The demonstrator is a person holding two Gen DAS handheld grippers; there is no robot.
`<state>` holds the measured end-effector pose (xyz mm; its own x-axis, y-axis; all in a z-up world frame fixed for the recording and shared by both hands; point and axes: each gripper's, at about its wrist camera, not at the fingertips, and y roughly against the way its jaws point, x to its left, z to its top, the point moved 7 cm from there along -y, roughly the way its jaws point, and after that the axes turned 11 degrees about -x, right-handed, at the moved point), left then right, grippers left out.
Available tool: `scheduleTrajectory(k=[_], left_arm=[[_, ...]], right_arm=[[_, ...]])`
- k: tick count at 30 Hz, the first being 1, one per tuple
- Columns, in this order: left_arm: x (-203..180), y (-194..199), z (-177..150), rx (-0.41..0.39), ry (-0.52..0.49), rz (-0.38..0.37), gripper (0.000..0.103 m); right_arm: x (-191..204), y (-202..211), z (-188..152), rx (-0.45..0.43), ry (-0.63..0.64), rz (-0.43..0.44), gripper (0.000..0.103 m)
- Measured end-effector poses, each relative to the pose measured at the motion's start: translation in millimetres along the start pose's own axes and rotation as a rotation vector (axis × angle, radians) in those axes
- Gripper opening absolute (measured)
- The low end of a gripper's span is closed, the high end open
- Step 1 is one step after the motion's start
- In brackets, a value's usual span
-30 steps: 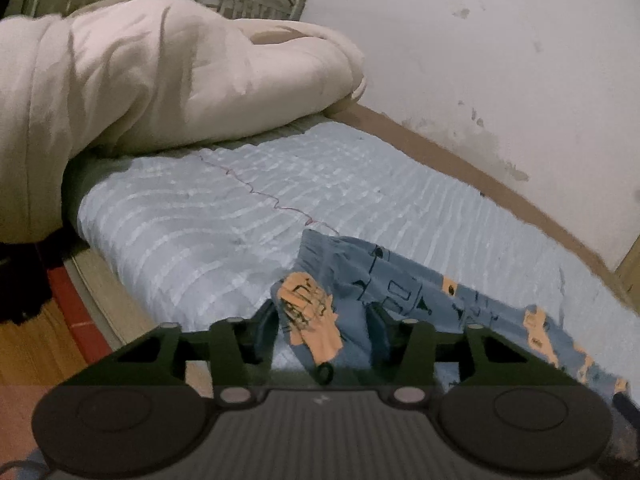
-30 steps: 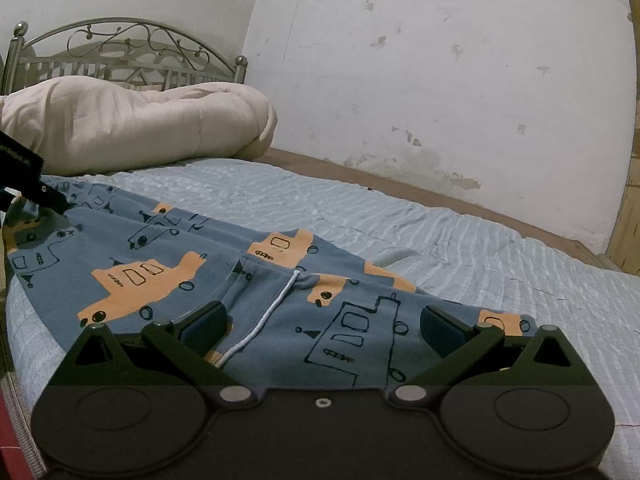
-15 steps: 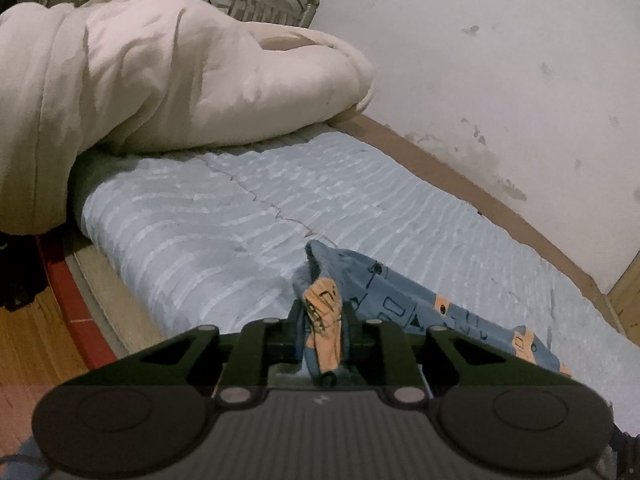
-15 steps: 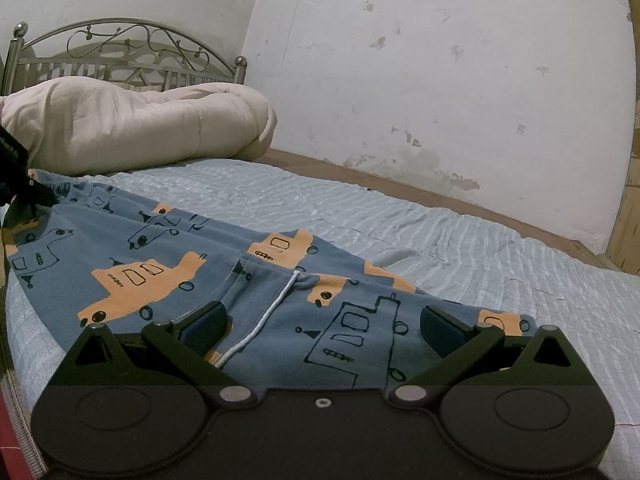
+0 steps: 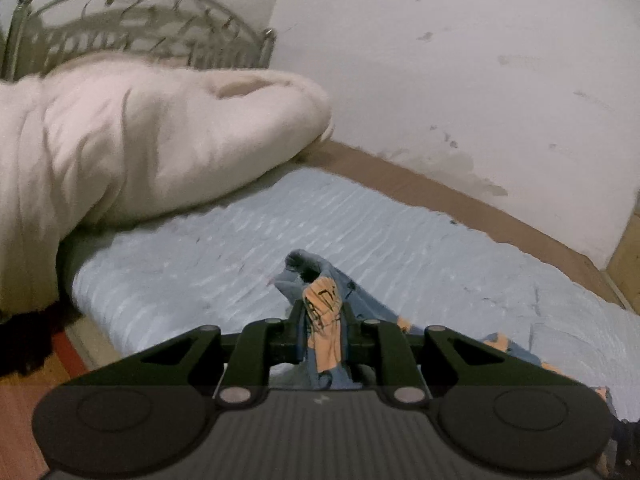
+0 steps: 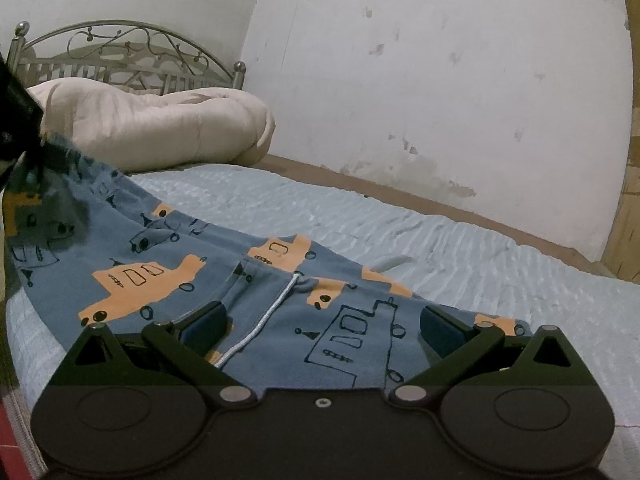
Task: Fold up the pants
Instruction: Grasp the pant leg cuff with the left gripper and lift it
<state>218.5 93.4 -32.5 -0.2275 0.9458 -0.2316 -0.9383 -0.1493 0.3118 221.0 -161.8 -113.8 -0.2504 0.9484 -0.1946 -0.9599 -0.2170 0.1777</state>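
— While you look along your fingers, what do the pants (image 6: 256, 280) look like?

— Blue cloth printed with orange trucks and dark outlined ones, spread on the pale blue striped mattress (image 6: 460, 256), with a white drawstring (image 6: 264, 320) running toward me at the waist. The left end is lifted off the bed and pulled taut; the rest lies flat.

— Who lifts it?

— My left gripper (image 5: 322, 316). Its two fingers are clamped on a bunched fold of the pants (image 5: 324, 308), blue and orange cloth squeezed between them, raised above the near left part of the mattress (image 5: 400, 232).

— And the other?

— My right gripper (image 6: 320, 324) sits low over the waist, fingers spread wide apart, the drawstring between them, holding nothing.

— Beyond that?

— A cream comforter (image 6: 160, 128) heaped at the far left, against the metal headboard (image 6: 120, 52).
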Motion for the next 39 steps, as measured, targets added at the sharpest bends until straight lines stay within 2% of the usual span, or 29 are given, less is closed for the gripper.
scheduleTrajectory(k=[3, 7, 11, 16, 23, 27, 33, 34, 35, 37, 39], left_arm=[[-18, 5, 10, -0.026, -0.039, -0.043, 0.016], [-49, 12, 25, -0.061, -0.107, -0.136, 0.016], [-90, 21, 32, -0.083, -0.175, -0.265, 0.016], [-147, 38, 24, -0.085, -0.268, -0.413, 0.016], [-223, 53, -13, -0.033, -0.373, -0.574, 0.016], [-264, 56, -50, 0.028, -0.435, -0.642, 0.016], [-294, 40, -106, 0.162, -0.496, -0.660, 0.020], [-293, 39, -110, 0.175, -0.496, -0.662, 0.033], [-294, 40, -114, 0.189, -0.492, -0.676, 0.056], [-291, 43, -115, 0.201, -0.467, -0.696, 0.073], [-283, 47, -111, 0.178, -0.463, -0.710, 0.078]], right_arm=[[0, 0, 1, -0.009, -0.002, 0.000, 0.102], [-14, 22, 16, -0.122, -0.095, -0.001, 0.102], [-28, 44, 25, -0.140, -0.115, -0.050, 0.102], [-48, 77, 25, -0.139, -0.107, -0.110, 0.102], [-81, 114, 13, -0.107, -0.099, -0.213, 0.102], [-100, 131, 3, -0.090, -0.108, -0.289, 0.102], [-120, 150, -15, -0.047, -0.129, -0.380, 0.102], [-121, 153, -17, -0.041, -0.133, -0.389, 0.102], [-126, 155, -19, -0.036, -0.134, -0.396, 0.102], [-129, 160, -24, -0.025, -0.135, -0.406, 0.102], [-131, 164, -28, -0.014, -0.137, -0.411, 0.102]])
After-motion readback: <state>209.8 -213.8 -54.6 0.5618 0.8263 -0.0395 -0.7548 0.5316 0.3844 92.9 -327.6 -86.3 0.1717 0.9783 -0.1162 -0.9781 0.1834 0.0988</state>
